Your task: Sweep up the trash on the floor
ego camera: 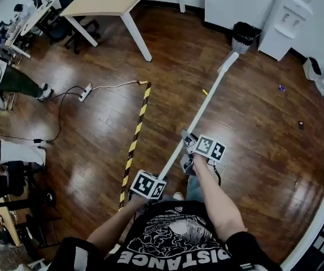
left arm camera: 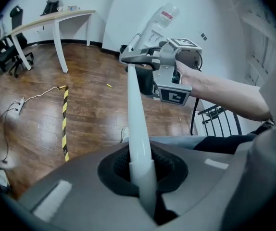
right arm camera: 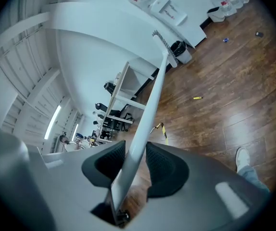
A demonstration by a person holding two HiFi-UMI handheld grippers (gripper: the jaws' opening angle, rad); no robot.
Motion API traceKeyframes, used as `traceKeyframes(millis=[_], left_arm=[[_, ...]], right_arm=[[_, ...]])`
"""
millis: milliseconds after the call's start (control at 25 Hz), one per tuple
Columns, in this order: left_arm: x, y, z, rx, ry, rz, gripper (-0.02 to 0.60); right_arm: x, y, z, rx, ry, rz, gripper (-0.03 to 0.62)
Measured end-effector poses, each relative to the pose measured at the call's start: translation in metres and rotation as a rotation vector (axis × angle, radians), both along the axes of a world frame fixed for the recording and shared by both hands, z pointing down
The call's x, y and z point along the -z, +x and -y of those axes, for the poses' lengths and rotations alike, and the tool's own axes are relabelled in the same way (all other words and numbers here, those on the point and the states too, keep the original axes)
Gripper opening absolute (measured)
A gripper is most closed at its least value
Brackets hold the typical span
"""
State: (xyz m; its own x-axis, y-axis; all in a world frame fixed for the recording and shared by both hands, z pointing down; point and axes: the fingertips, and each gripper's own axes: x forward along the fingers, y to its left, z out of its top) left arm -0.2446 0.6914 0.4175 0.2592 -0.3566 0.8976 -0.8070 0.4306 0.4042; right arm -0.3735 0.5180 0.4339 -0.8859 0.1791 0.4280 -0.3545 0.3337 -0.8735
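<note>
The left tongs (ego camera: 161, 178) are closed on the handle (ego camera: 204, 103) at its near end, close to the body, with the left arm (ego camera: 114, 222) bent. The right tongs (ego camera: 188, 141) are closed on it further up, and the bare right forearm (ego camera: 217, 193) stretches forward.

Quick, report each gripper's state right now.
Left gripper: shut on the broom handle.
Right gripper: shut on the broom handle too, nearer the broom's head.
</note>
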Motion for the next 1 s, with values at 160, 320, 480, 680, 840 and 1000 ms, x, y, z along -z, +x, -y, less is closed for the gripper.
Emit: traceKeyframes(millis=[160,320,480,680,840,1000], left_arm=[[-0.006,-0.029,0.024,0.021,-0.079,-0.013,0.018],[-0.017,-0.052,0.036,0.023,-0.137,-0.005,0.018],[-0.026,-0.081,0.045,0.015,-0.189,-0.016,0.018],[-0.04,-0.119,0.055,0.009,-0.266,-0.054,0.018],[-0.052,-0.155,0.058,-0.032,-0.354,-0.078,0.02],[-0.067,-0.201,0.066,-0.051,-0.429,-0.107,0.02]], right_arm=[[-0.023,-0.032,0.017,0.033,-0.077,-0.017,0.127],[-0.042,-0.057,0.025,0.106,-0.107,-0.04,0.133],[-0.061,-0.084,0.031,0.113,-0.154,-0.058,0.135],[-0.093,-0.121,0.036,0.149,-0.198,-0.115,0.14],[-0.122,-0.149,0.034,0.157,-0.255,-0.174,0.14],[-0.152,-0.19,0.036,0.173,-0.315,-0.214,0.14]])
